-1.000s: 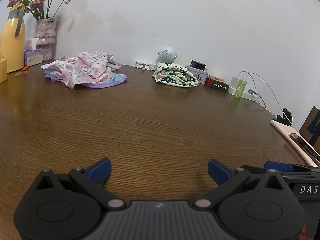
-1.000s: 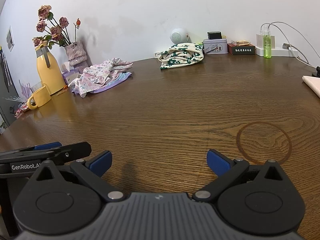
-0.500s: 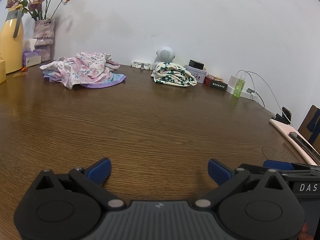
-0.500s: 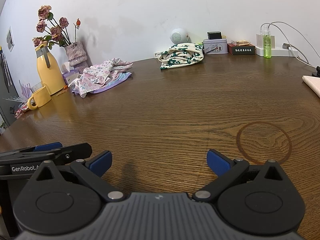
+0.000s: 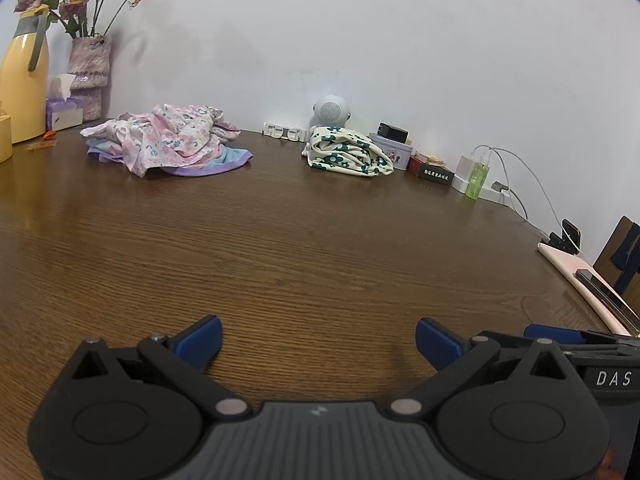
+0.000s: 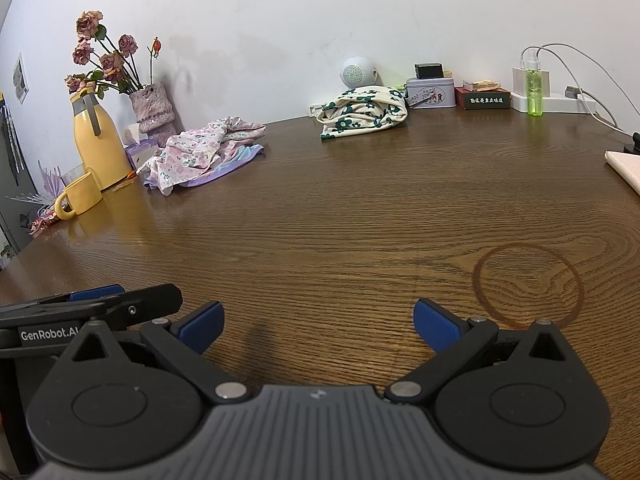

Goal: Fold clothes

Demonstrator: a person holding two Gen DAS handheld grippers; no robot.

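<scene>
A crumpled pink floral garment [image 5: 168, 142] lies on a blue and purple cloth at the far left of the wooden table [image 5: 304, 240]; it also shows in the right wrist view [image 6: 204, 150]. A bunched white cloth with green flowers [image 5: 346, 156] lies near the back wall, also in the right wrist view [image 6: 362, 110]. My left gripper [image 5: 318, 340] is open and empty low over the near table. My right gripper [image 6: 318, 322] is open and empty beside it. Both are far from the clothes.
A yellow jug [image 6: 98, 136], yellow mug [image 6: 80, 199], flower vase [image 6: 154, 110] and tissue box [image 5: 64, 110] stand at the left. A speaker [image 6: 356, 73], tin [image 6: 431, 92], boxes, green bottle [image 6: 534, 88] and charger cables line the back wall. A pink pad [image 5: 580, 276] lies at the right edge.
The left wrist view has shifted slightly, with the far objects sliding a little left and down. The right gripper has not moved. Both grippers stay open.
</scene>
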